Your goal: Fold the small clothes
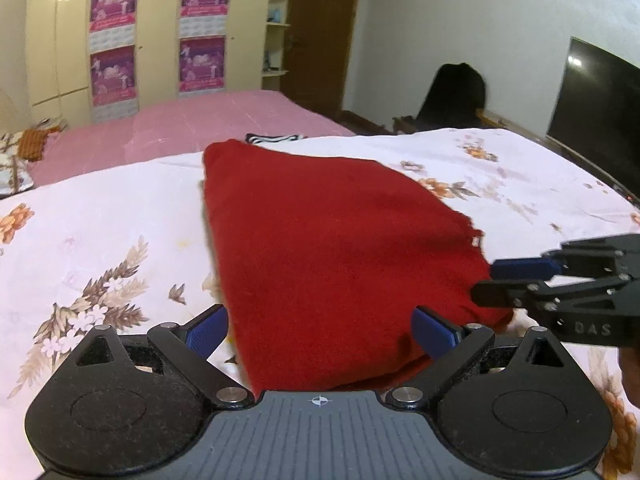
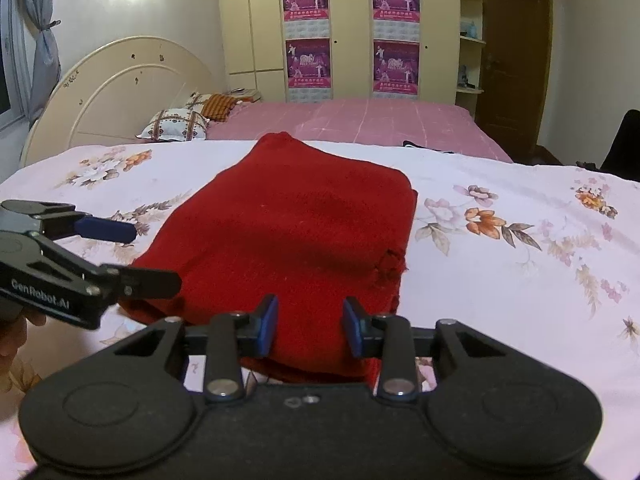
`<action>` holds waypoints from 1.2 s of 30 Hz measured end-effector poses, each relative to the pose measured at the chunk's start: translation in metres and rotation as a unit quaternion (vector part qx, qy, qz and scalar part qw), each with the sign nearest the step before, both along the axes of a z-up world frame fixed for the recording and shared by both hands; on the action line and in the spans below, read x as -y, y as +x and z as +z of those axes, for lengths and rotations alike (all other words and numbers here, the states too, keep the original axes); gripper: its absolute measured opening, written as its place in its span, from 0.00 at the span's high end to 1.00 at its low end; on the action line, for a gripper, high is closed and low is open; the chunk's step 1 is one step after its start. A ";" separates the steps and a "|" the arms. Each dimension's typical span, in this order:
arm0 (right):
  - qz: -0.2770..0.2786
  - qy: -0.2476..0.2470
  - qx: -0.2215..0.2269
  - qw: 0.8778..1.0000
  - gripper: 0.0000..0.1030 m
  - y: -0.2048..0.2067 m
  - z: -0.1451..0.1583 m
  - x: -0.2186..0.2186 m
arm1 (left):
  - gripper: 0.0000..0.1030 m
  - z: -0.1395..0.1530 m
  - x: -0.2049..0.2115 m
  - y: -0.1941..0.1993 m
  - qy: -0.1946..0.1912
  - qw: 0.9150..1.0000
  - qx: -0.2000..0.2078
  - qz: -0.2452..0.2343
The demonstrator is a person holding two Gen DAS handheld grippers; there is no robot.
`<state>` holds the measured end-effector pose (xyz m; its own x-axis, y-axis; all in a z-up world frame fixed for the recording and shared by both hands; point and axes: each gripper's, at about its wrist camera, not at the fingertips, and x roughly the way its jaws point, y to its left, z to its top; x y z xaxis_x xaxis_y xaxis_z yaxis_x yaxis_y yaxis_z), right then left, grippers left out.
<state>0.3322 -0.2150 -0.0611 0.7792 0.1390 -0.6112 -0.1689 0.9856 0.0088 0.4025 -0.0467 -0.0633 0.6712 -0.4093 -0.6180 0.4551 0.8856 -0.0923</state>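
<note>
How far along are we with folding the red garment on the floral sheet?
Done: the red garment lies folded at least once, layered edges showing at its near end. In hand: both grippers sit at that near edge; the left gripper is open wide around it, and the right gripper has cloth between partly closed pads, no firm pinch evident. Left: probably another fold away across the floral sheet.

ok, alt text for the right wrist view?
A folded red knit garment lies on a floral bedsheet, its near edge between the right gripper's parted blue pads. The left gripper, open, reaches in at the garment's left edge.
</note>
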 end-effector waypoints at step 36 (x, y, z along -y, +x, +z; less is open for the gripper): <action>-0.019 0.384 -0.130 0.914 0.52 0.123 -0.057 0.111 | 0.23 -0.049 -0.018 0.151 -0.210 0.954 -0.212 -0.016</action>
